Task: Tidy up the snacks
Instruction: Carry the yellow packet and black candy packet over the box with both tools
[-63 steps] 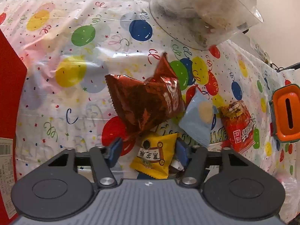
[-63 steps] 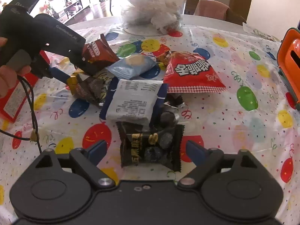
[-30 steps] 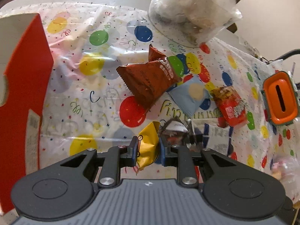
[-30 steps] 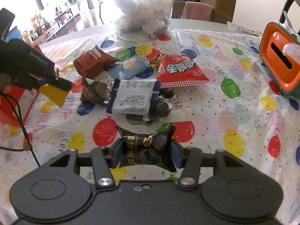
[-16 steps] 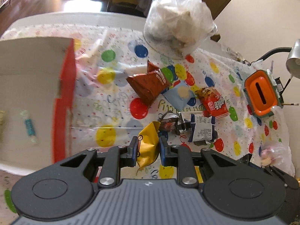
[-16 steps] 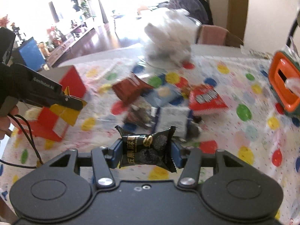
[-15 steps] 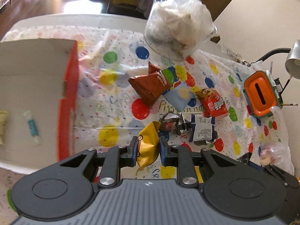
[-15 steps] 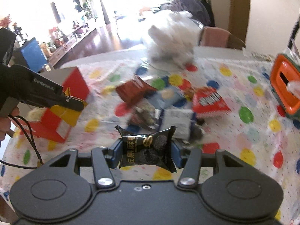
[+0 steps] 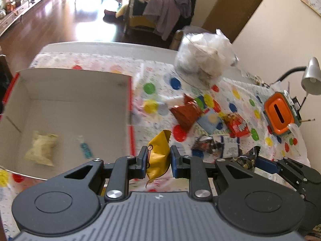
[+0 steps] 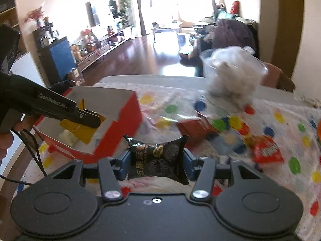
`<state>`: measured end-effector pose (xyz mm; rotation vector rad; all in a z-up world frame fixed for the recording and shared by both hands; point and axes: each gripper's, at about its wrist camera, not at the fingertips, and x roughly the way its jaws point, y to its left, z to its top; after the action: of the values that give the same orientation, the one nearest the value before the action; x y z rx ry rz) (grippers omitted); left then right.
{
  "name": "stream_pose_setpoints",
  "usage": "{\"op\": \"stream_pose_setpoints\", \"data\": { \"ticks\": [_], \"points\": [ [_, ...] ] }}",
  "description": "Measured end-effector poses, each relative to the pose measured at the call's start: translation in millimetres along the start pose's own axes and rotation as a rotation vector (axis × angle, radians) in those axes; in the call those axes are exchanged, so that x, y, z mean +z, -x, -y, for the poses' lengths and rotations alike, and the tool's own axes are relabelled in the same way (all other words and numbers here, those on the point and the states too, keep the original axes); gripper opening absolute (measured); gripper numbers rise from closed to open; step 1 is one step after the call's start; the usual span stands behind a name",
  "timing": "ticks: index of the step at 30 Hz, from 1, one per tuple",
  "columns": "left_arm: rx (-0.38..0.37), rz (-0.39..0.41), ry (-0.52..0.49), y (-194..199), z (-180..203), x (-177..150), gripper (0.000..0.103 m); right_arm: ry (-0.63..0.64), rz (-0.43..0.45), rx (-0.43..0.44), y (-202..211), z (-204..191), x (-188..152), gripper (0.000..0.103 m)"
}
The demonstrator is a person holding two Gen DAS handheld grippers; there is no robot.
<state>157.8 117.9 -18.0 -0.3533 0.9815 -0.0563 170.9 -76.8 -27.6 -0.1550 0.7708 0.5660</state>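
Note:
My left gripper (image 9: 157,160) is shut on a yellow snack packet (image 9: 158,156) and holds it in the air beside the right wall of an open red cardboard box (image 9: 66,88). The box holds a pale snack pack (image 9: 41,148) and a small teal candy (image 9: 85,149). My right gripper (image 10: 156,163) is shut on a black snack packet (image 10: 156,156), held above the table to the right of the box (image 10: 120,108). The left gripper (image 10: 88,118) with its yellow packet (image 10: 80,132) shows over the box in the right wrist view.
Several snack packs lie in the table's middle: a brown bag (image 9: 185,112), a light blue pack (image 9: 210,120), a red pack (image 9: 237,125). A clear tub of white wrappers (image 9: 204,60) stands at the back. An orange container (image 9: 278,114) sits at the right edge.
Both grippers have risen and swung left toward the red box, each carrying its packet. The box's inside has come into full view of the left wrist camera.

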Motion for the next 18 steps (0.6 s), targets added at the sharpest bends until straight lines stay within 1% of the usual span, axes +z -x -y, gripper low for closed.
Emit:
{"op": "stream_pose_setpoints", "data": {
  "ticks": [9,13,18],
  "points": [
    [0.073,0.051,0.032,25,-55,9,0.022,0.084,-0.001,0.047,-37,-52,32,0.052],
    [0.112,0.067,0.044,30,-80,14,0.022,0.106,-0.010,0.057,-54,-74,41,0.052],
    [0.169,0.075,0.050,30,-113,21,0.022,0.132,-0.042,0.072,-79,-95,52,0.052]
  ]
}}
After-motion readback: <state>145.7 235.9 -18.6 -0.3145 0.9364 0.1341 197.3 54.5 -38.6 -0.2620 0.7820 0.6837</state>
